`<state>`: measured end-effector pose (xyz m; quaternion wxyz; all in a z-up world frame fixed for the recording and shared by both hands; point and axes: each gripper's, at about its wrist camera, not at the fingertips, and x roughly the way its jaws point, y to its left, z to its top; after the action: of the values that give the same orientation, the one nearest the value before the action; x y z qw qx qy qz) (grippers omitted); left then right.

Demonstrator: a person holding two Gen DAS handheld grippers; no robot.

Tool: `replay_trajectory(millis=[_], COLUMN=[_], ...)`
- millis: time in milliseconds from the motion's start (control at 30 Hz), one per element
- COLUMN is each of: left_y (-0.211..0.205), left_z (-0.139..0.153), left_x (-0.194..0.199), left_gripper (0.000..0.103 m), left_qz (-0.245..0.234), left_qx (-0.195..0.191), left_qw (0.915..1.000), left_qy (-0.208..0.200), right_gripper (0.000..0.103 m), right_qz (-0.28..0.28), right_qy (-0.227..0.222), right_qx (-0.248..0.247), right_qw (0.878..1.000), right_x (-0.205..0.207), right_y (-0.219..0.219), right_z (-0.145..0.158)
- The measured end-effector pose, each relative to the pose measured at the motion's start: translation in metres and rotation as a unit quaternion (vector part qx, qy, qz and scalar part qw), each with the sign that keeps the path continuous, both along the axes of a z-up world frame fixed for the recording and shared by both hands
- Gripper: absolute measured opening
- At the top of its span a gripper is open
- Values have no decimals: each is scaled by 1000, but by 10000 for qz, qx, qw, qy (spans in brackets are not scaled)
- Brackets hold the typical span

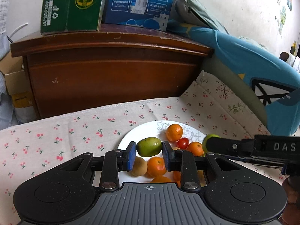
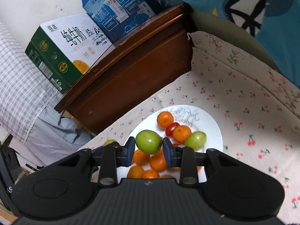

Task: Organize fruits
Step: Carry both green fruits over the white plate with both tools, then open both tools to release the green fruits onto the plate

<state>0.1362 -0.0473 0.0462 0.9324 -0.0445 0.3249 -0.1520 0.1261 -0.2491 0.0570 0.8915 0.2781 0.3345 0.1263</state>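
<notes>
Left gripper [image 1: 149, 155] clamps a green fruit [image 1: 149, 146], right gripper [image 2: 148, 151] clamps another green fruit [image 2: 148, 141], both held above the white plate [image 2: 211, 120] of oranges near the cloth's far edge.

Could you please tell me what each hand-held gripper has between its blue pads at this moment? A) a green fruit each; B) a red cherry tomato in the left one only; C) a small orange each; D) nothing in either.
A: the left hand-held gripper is closed on a green fruit, and the right hand-held gripper is closed on another green fruit, both above the white plate.
</notes>
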Motion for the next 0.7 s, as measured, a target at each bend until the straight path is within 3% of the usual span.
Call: replay_trajectory(millis=[367,700], left_y=[-10,-22], left_z=[-14,-1], left_x=[17,1], left_gripper=[28,31], left_qz=[-150,-238], left_qx=[134,443], left_qw=[9998,9987], left_qy=[72,5], right_gripper=[32,34], right_qz=[-114,-113], right_qy=[105,-31], right_qx=[241,63], right_qw=[9996,9999], right_x=[31,27], right_y=[3,6], right_z=[-13,-3])
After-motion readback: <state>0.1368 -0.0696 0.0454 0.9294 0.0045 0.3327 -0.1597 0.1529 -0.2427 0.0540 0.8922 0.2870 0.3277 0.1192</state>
